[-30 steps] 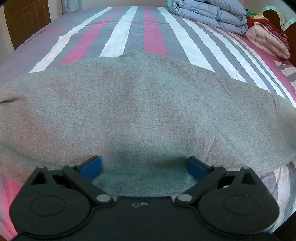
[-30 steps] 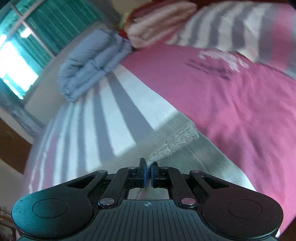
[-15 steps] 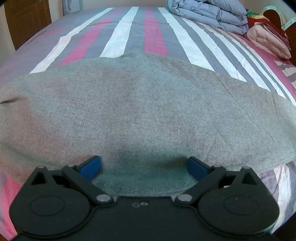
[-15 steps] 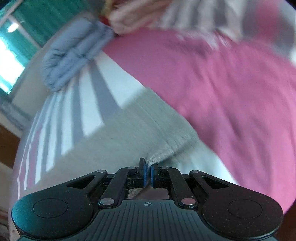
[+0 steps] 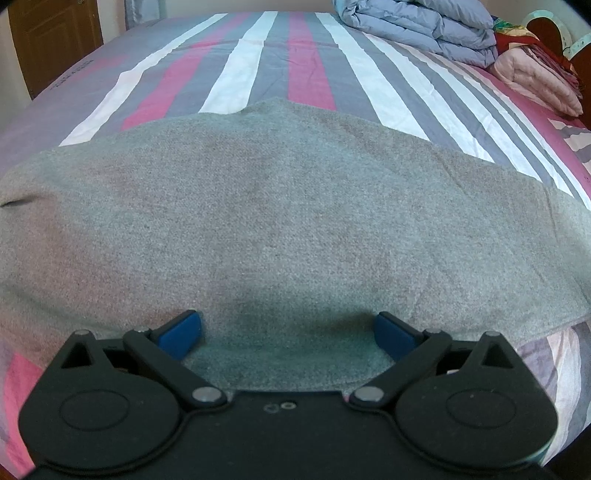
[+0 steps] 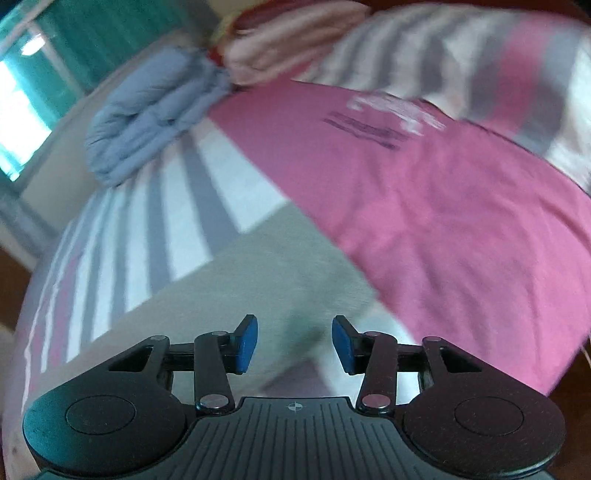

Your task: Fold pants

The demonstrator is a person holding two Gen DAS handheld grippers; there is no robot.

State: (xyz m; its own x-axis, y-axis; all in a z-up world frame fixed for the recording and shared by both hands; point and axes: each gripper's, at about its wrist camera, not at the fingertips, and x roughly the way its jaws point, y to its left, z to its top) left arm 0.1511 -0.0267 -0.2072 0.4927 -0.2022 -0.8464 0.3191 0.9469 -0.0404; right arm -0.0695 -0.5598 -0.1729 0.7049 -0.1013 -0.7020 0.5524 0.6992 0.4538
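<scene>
The grey pants (image 5: 280,221) lie spread flat across the striped bed (image 5: 258,66), filling the middle of the left wrist view. My left gripper (image 5: 288,332) is open just above the pants' near edge, its blue pads wide apart and empty. In the blurred right wrist view the pants (image 6: 258,280) lie below my right gripper (image 6: 294,341), which is open and holds nothing; the cloth end lies flat on the bed.
A folded blue-grey quilt (image 5: 417,26) and pink folded bedding (image 5: 535,77) sit at the head of the bed, also in the right wrist view (image 6: 155,114). A pink sheet area (image 6: 461,206) lies right of the pants. A wooden door (image 5: 55,40) stands far left.
My right gripper was shut on the pants' cuff end and has opened, letting the cloth drop flat. The left gripper has stayed open in place.
</scene>
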